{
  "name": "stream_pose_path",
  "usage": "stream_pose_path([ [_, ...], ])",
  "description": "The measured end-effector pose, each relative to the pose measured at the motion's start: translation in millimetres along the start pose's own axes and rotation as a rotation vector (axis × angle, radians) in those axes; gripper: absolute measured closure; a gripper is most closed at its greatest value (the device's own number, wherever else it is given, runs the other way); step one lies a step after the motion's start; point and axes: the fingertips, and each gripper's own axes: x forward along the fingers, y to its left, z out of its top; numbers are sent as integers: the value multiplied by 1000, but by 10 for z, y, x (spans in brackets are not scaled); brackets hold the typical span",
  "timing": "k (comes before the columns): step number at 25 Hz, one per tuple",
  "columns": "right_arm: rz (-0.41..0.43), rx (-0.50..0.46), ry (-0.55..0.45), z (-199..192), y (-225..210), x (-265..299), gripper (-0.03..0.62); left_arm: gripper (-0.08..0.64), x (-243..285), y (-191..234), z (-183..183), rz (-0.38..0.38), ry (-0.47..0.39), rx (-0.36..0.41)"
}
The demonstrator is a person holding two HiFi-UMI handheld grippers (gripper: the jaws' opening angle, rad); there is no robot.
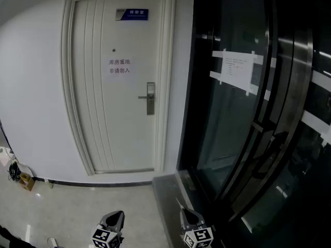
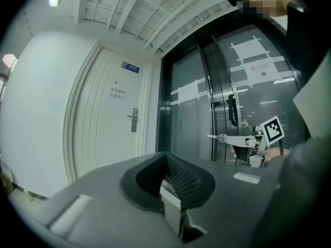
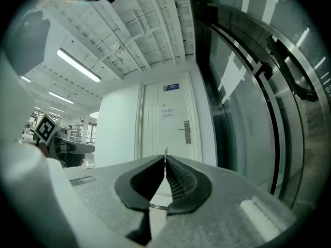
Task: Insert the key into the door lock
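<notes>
A white panelled door [image 1: 121, 87] carries a silver lever lock plate [image 1: 150, 98], a blue nameplate [image 1: 132, 14] and a notice in red characters [image 1: 119, 66]. To its right stands a dark glass wall [image 1: 248, 138] with taped white paper [image 1: 237, 71]. At the bottom edge, the left claw [image 1: 115, 217] and right claw [image 1: 186, 217] are apart over the grey floor [image 1: 77, 211].

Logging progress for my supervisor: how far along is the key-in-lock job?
Done: the key sits clamped in the right claw, jaws shut on it. In hand: that claw points level at the white door. Left: the door lock is well away across the floor, so approaching, aligning and inserting the key all remain.
</notes>
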Motion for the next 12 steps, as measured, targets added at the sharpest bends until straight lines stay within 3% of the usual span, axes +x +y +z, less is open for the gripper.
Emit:
stream_pose_path([
  [12,-12,-18,8,-102,-224,-2,581,557,153,-68,-73,13,-17,3],
])
